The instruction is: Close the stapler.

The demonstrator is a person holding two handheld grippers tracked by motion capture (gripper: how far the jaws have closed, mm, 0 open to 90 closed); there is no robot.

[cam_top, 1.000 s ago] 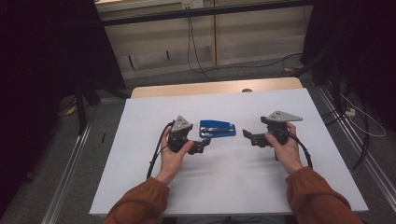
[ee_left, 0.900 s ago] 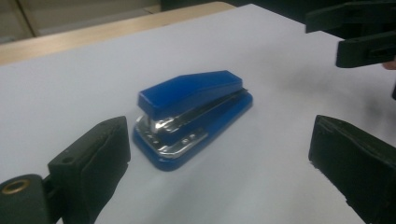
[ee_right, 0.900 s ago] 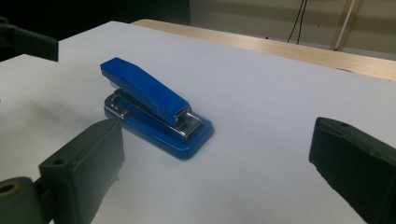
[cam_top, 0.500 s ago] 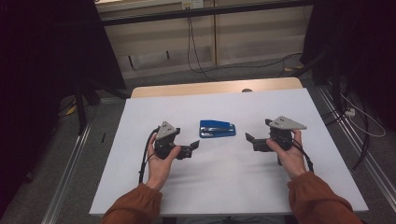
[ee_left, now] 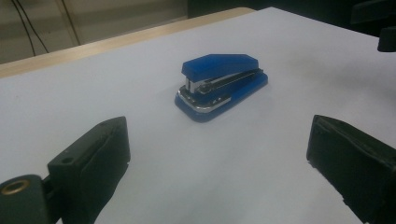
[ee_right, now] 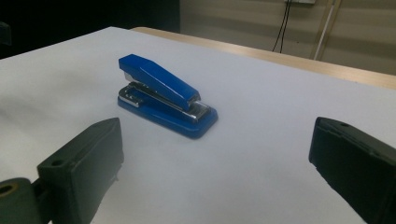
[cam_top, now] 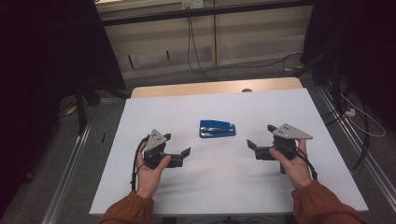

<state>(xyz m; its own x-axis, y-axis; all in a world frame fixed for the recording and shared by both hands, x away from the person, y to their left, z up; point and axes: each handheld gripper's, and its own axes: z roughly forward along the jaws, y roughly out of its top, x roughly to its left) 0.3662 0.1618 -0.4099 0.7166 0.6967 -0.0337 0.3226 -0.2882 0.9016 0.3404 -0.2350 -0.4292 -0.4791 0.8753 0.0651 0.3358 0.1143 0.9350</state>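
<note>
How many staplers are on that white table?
1. A single blue stapler lies near the middle of the table, between and slightly beyond the left gripper and right gripper. Nothing seems hidden.

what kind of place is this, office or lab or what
Probably a lab or recording workspace: a white table bearing a lone blue stapler, loose cables along the back wall, and dark curtains at the sides.

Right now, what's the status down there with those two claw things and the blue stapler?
Left gripper open, empty. Right gripper open, empty. Blue stapler flat on the white table, between and beyond both, untouched. Nothing in the way.
</note>
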